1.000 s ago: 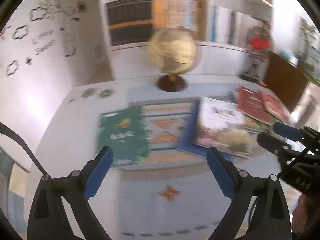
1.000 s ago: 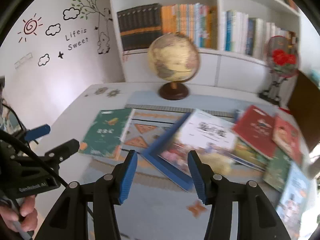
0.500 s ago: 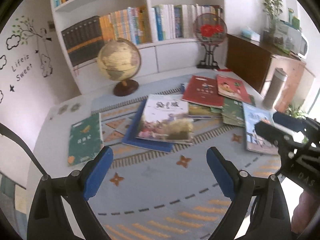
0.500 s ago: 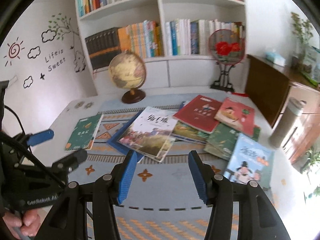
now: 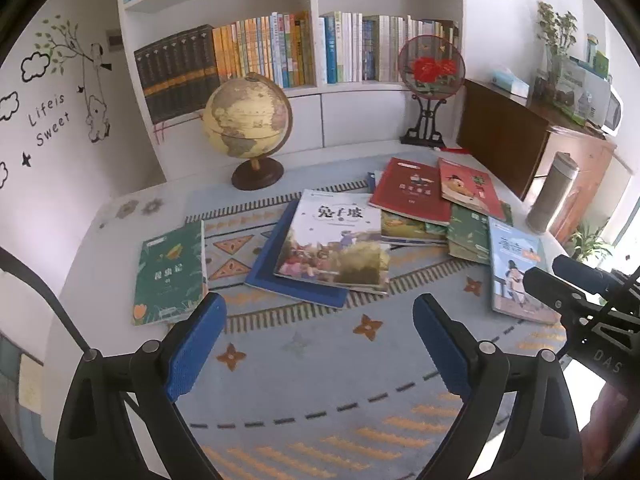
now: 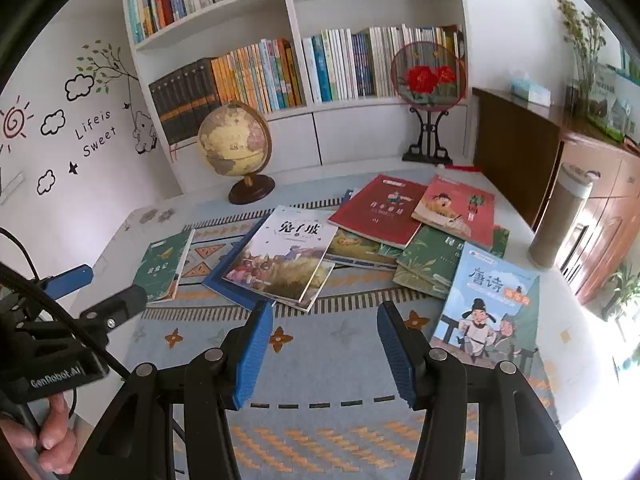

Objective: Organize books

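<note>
Books (image 5: 336, 240) flat, glossy, overlapping on patterned mat (image 5: 320, 360); both jaws open, empty.

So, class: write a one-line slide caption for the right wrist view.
Open right gripper hovers over a patterned mat strewn with picture books, globe and bookshelf behind.

Blue-grey bench cloth (image 5: 320, 360) with orange stars and dashes. Dark green leaf-patterned book (image 5: 170, 272). Red book (image 6: 378, 210). Pale blue book (image 6: 486, 308). Blue pads (image 6: 254, 354) on black hand-held gripper (image 6: 326, 354).
</note>
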